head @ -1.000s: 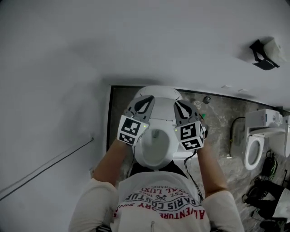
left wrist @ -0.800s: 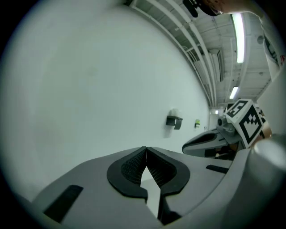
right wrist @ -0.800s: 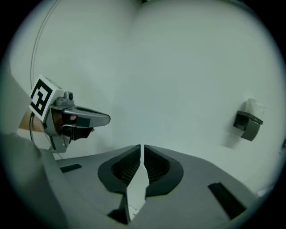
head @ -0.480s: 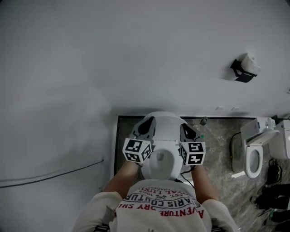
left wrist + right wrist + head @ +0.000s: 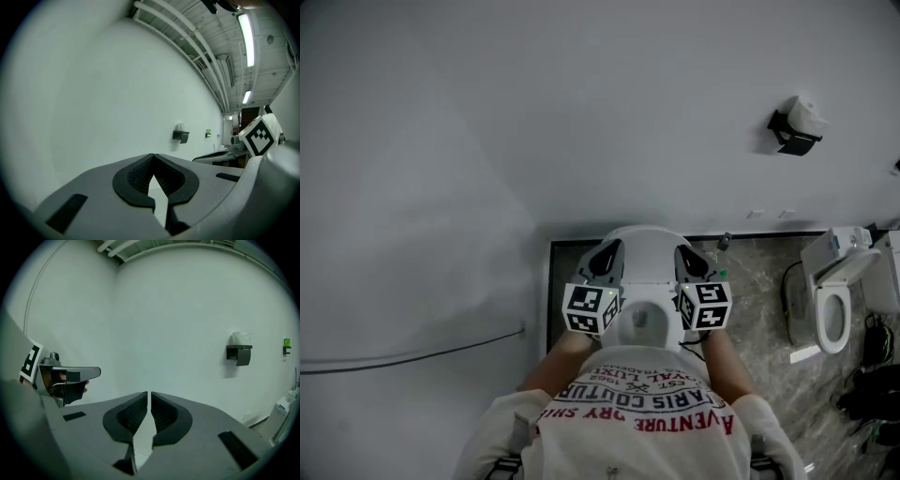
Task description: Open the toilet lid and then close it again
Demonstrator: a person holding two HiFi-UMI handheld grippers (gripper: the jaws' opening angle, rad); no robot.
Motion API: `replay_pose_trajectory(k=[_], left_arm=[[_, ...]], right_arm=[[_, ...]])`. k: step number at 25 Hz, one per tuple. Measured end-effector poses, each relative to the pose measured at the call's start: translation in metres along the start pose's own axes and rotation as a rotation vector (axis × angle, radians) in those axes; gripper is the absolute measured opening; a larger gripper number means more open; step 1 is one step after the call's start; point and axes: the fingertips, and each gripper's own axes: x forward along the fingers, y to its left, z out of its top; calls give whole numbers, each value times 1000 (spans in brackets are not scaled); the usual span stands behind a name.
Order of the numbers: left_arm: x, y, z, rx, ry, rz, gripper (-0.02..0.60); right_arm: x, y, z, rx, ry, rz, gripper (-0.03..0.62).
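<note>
left gripper [image 5: 153, 159] was pressed together and empty, right gripper [image 5: 148, 395] all but together, also empty, one either side of the toilet bowl [image 5: 639, 323]. the toilet lid [image 5: 645, 240] seemingly stood raised behind the bowl; closing it was left.

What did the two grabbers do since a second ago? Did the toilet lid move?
The left gripper and the right gripper rose and pulled back from the toilet toward the person's chest. Nothing was grabbed or let go. The lid stayed up; both grippers stayed empty, jaws close together.
</note>
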Motion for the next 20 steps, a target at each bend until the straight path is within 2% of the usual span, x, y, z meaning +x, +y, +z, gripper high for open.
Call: replay_pose_trajectory(k=[3, 9, 15, 20], left_arm=[[1, -3, 3, 43, -3, 2, 6], [6, -7, -7, 58, 23, 6, 5], [9, 3, -14, -1, 20, 30, 6], [9, 9, -22, -3, 39, 54, 6]], right_arm=[[0, -1, 3, -7, -12, -6, 31], [3, 1, -8, -20, 13, 16, 31], [9, 1, -10, -27, 18, 29, 31], [11, -2, -17, -25, 35, 34, 31]])
